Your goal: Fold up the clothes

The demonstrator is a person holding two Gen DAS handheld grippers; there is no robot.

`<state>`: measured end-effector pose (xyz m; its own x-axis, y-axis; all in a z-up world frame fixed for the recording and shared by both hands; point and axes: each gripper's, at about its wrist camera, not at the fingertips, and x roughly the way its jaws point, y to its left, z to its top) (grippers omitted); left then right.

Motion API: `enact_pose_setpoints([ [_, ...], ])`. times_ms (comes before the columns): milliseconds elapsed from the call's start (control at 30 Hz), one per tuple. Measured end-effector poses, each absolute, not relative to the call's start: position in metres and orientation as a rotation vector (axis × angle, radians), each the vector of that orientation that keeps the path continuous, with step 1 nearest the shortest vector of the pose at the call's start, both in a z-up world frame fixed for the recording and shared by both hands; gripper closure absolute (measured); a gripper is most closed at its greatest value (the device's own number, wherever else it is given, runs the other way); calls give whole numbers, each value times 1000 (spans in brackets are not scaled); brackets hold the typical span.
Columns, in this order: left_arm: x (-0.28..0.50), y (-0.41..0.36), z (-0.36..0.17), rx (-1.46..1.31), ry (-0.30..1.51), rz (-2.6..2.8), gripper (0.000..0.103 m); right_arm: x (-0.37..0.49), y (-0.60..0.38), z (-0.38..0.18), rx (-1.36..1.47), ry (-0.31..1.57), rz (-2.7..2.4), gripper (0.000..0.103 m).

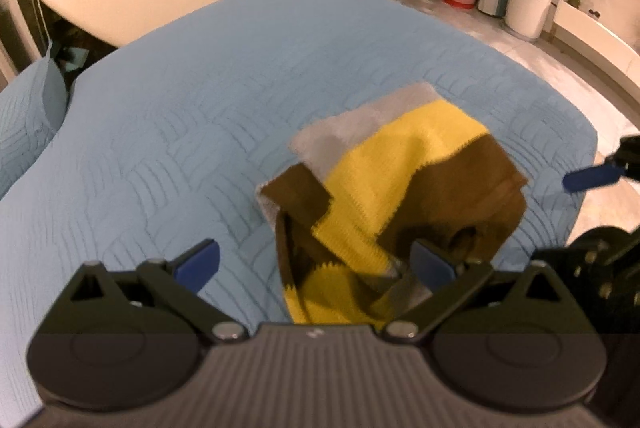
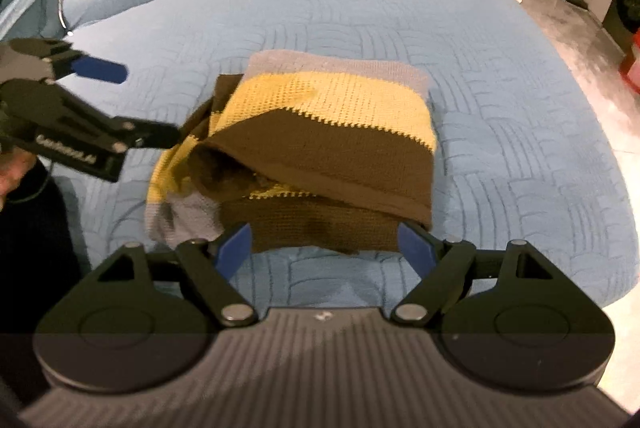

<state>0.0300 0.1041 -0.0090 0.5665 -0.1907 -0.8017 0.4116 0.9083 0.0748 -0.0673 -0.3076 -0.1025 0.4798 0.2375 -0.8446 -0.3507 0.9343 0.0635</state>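
Now, our left gripper (image 1: 316,264) stands wide, blue pads well apart. Its right pad (image 1: 434,266) sits at or against a raised fold of the sweater (image 1: 404,167); the left pad (image 1: 200,264) hangs over bare cover. Whether any knit lies between them as a grip, we cannot tell; nothing is pinched. Our right gripper (image 2: 326,248) is also spread wide, its pads flanking the near brown hem of the sweater (image 2: 332,135), holding nothing.

The sweater lies mid-bed on the blue quilted cover (image 2: 500,107), already folded into a rough block, its left end bunched and gaping.

Risks, as we judge them:
- Loose left end: layers there are lifted and open. A pad closing on one layer only would drag the top ply and undo the fold.
- Open knit: a pad edge or linkage could snag a loop and pull the stack askew.
- Soft bed: the cover gives and may get pinched along with the hem.
- Two grippers close together on the left side: collision possible if both reach for the bunched end.

Materials: chunky waffle-like knit in brown, yellow and grey bands with zigzag joins; limp, thick, springy at folds. Cover is stitched in curved basket patterns, matte, padded. Pads are smooth flat blue plates on black jointed links.
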Motion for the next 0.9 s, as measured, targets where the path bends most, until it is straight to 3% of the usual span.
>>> enact_pose_setpoints([
  [600,84,52,-37,395,846,-406,0,-63,-335,-103,-1,994,386,20],
  [767,84,57,-74,384,917,-431,1,-50,-389,-103,233,833,407,20],
  [900,79,83,-90,201,954,-415,0,-9,-437,-147,416,760,477,20],
])
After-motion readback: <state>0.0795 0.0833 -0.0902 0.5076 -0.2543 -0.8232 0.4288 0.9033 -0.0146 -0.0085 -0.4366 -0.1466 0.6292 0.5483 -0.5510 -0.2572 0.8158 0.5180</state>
